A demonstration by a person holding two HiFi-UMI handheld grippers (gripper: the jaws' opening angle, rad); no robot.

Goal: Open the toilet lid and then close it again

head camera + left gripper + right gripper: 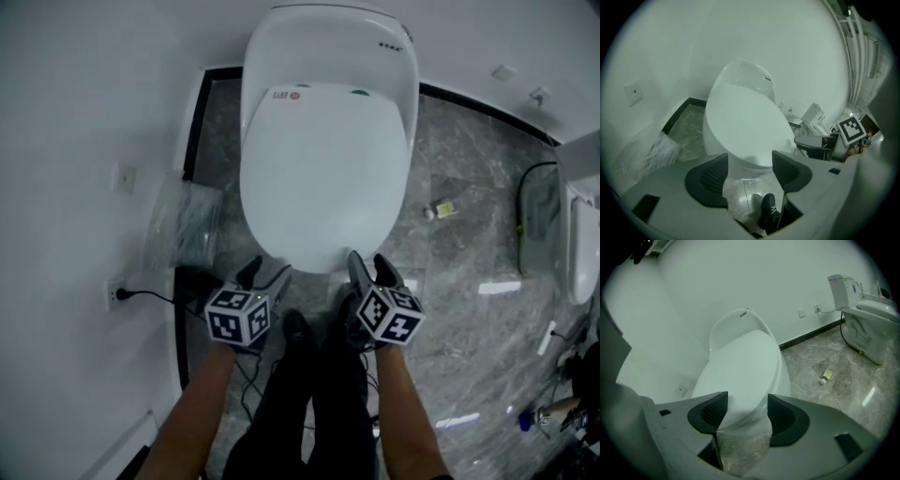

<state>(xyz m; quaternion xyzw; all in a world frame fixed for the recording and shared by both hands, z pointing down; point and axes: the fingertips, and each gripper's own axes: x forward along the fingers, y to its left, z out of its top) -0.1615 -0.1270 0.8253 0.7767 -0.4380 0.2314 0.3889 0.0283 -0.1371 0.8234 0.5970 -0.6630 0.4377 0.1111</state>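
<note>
The white toilet's lid (pixel 323 178) lies flat and closed over the bowl, seen from above in the head view. My left gripper (pixel 265 275) sits at the left of the lid's front edge, my right gripper (pixel 370 267) at the right of it. Both stand open. In the left gripper view the wide jaws of the left gripper (pixel 749 171) frame the front of the lid (pixel 743 126), with no pad pressing on it. The right gripper view shows the same: the right gripper (pixel 747 413) is spread around the lid's front (pixel 740 371). Whether any tip touches the rim I cannot tell.
A crumpled clear plastic bag (pixel 183 225) lies by the left wall, near a wall socket (pixel 117 295) with a plugged cable. A small bottle (pixel 441 210) lies on the marble floor at right. A second toilet (pixel 581 234) stands at the far right. The person's dark shoe (pixel 295 328) is under the grippers.
</note>
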